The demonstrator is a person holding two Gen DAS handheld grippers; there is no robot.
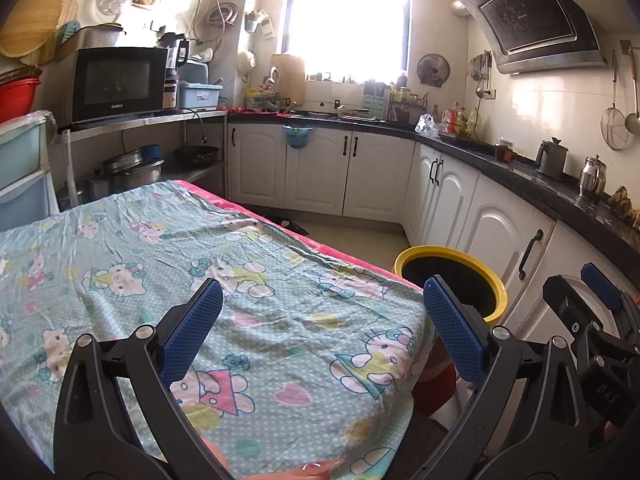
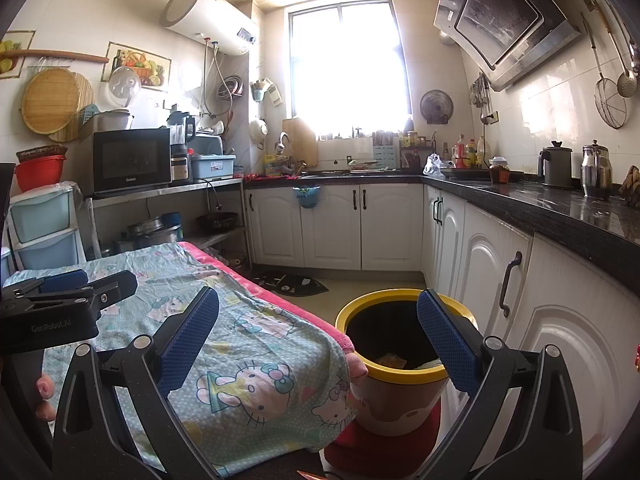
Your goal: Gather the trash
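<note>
A yellow-rimmed bin (image 2: 370, 372) stands on a red stool (image 2: 352, 440) off the table's right corner. Inside it lie a yellowish scrap (image 2: 390, 360) and a pale piece (image 2: 428, 365). My right gripper (image 2: 318, 294) is open and empty, its fingers straddling the table corner and the bin's mouth. My left gripper (image 1: 322, 284) hangs open and empty above the cartoon-cat tablecloth (image 1: 240, 312), with the bin (image 1: 416, 256) just past its right finger. No loose trash shows on the cloth. A pinkish-orange shape (image 1: 316, 468) at the bottom edge is too cut off to identify.
White cabinets (image 2: 472, 248) under a black counter (image 2: 560, 208) run close along the right, behind the bin. A shelf with a microwave (image 2: 132, 160) and plastic drawers (image 2: 40, 228) stands to the left. A dark mat (image 2: 296, 282) lies on the floor beyond the table.
</note>
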